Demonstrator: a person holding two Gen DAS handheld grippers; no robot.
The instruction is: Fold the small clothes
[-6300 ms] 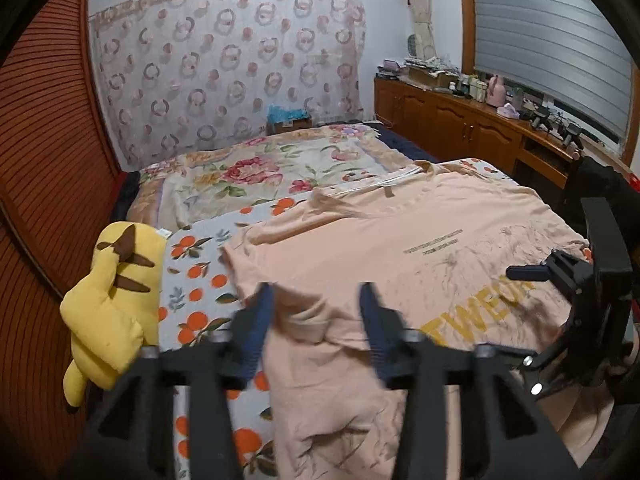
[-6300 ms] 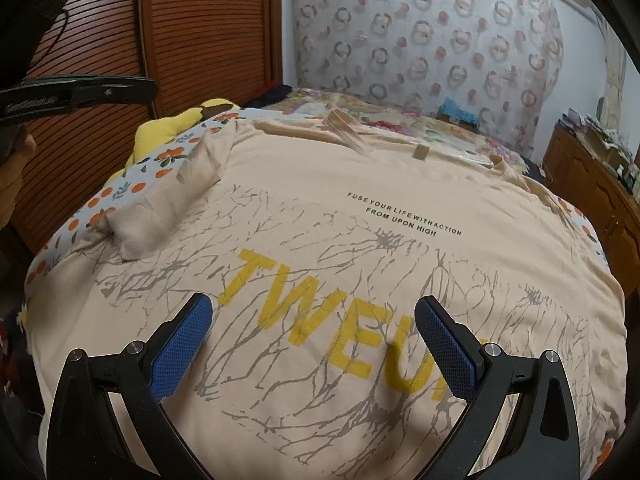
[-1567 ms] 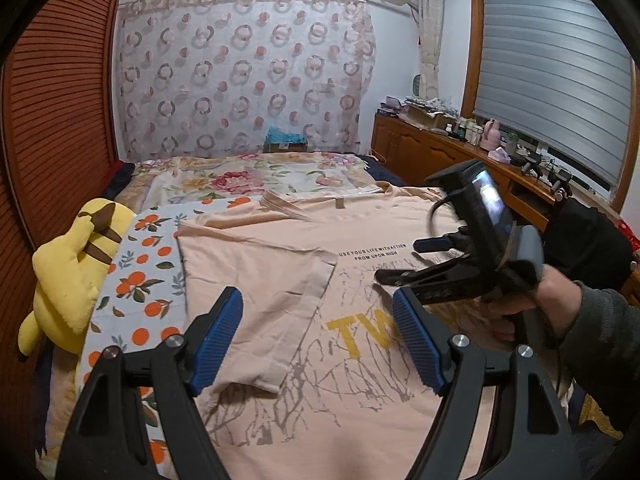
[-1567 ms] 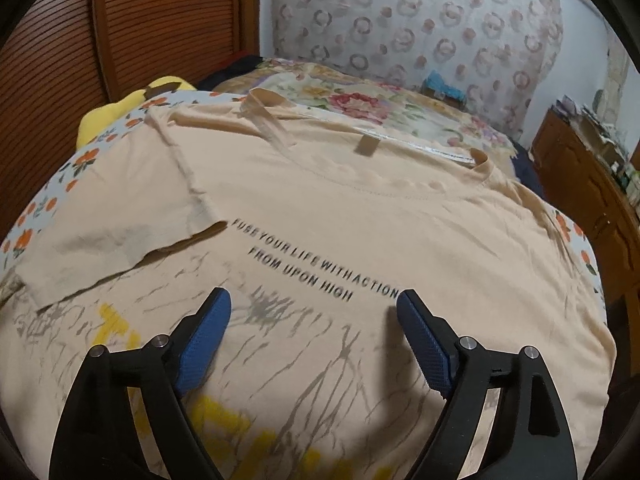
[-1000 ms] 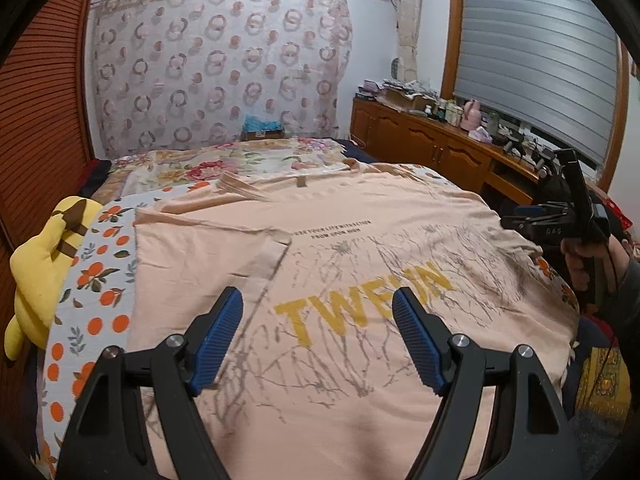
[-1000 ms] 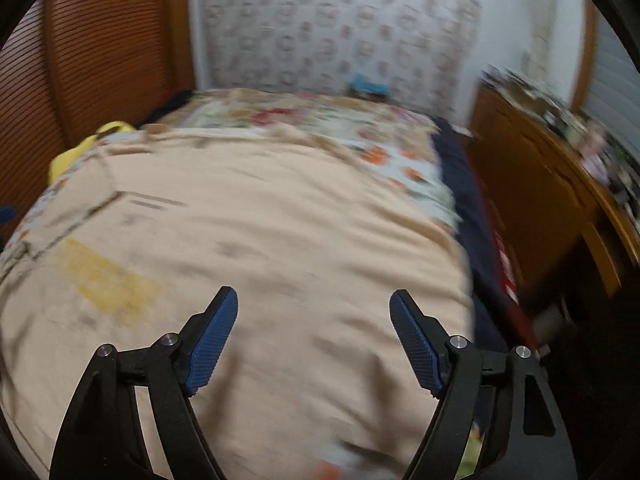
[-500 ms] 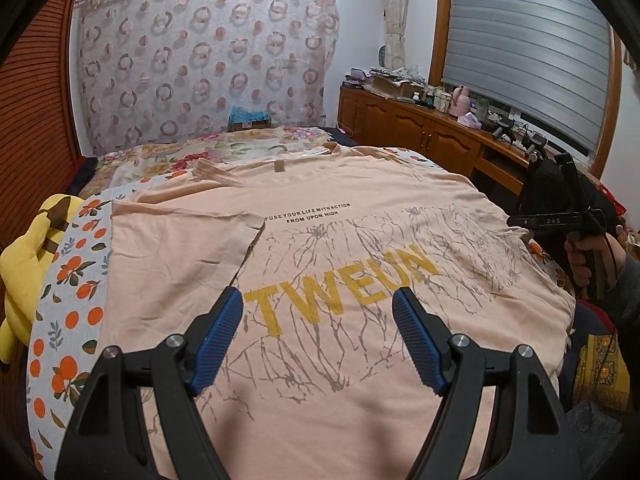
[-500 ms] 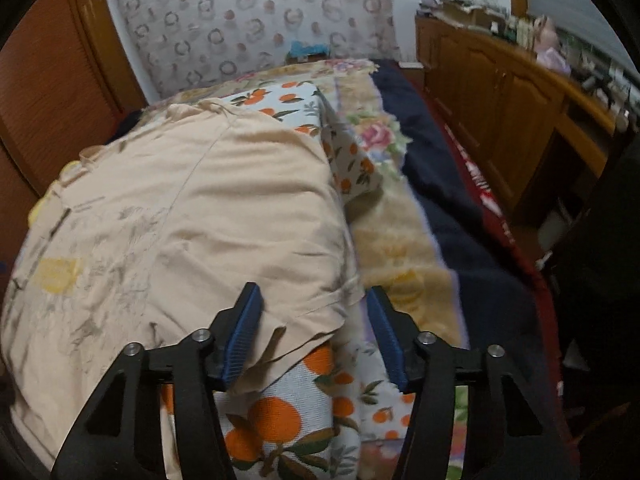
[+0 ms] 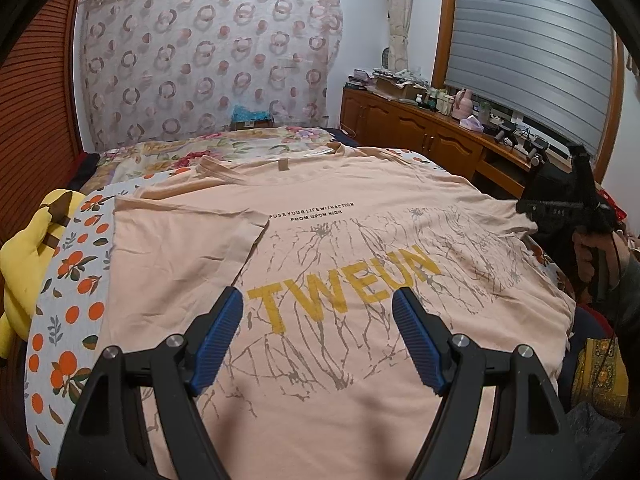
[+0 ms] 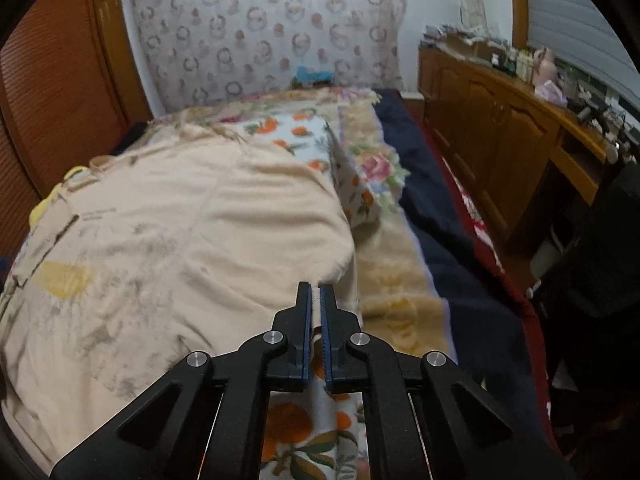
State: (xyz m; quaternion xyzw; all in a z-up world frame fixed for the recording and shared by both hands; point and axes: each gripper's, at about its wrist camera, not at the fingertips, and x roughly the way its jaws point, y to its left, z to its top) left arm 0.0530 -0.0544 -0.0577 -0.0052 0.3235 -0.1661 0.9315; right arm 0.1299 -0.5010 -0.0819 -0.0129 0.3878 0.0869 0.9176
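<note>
Now | right claw [image 10: 315, 292] pinching T-shirt [image 10: 180, 240] edge | left claw [image 9: 318, 312] wide

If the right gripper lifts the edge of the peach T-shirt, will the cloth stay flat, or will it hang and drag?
The T-shirt is thin and wrinkled, so it will probably droop from the right gripper, which is shut on its edge. It covers much of the bedspread, so the rest may drag. It likely weighs little.

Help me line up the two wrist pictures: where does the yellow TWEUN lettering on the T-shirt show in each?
Left wrist: lettering sits mid-frame, crisp, just beyond the open left gripper.
Right wrist: only a blurred yellow patch at the far left, away from the right gripper, shut on the shirt's edge.
Shared landmark: the ring-patterned curtain behind the bed.
</note>
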